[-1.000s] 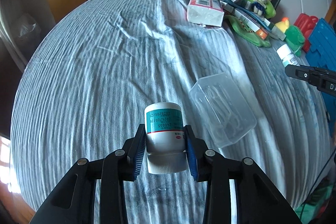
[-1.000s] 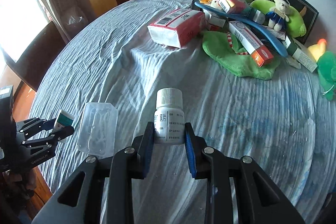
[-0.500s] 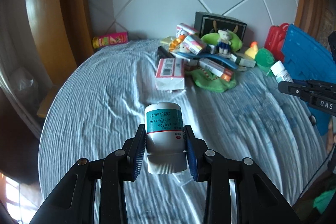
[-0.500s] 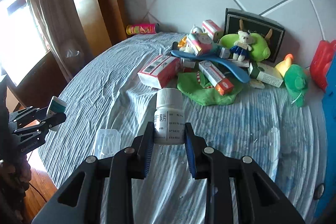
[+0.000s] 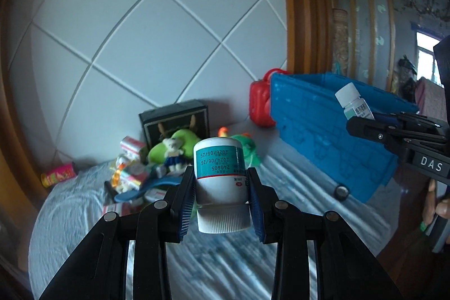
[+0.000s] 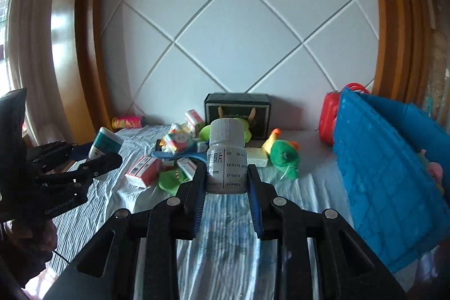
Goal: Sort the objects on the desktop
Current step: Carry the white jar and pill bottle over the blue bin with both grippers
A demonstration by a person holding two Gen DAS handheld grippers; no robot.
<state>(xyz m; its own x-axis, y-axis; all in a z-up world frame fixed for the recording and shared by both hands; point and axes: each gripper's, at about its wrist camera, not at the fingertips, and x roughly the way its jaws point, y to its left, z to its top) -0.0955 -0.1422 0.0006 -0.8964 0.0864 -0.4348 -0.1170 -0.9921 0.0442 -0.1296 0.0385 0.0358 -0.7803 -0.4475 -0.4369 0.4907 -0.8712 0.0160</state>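
Medicine bottles are clamped one in each hand-held gripper, the teal-labelled bottle [image 5: 220, 173] inverted in the left hand-held gripper [image 5: 220, 200], the white-capped bottle [image 6: 226, 159] upright in the right hand-held gripper [image 6: 226, 197], neither yet inside the blue basket [image 6: 388, 176] at frame right, while the clutter pile [image 6: 180, 153] mid-frame remains unsorted.

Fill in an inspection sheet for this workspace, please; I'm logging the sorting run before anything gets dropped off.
Surface: striped blue-grey cloth, wrinkled.
Job's things: teal-label bottle, held cap toward the camera; white pill bottle, held cap up; blue bin at right.
Clutter: pile by the wall with medicine boxes, green plush, small teddy, dark framed box, pink can, red case.
Grippers: left gripper and right gripper each shut on a bottle, both lifted off the cloth.
Cables: nothing seen.
Surroundings: quilted white wall panel, wooden frame.
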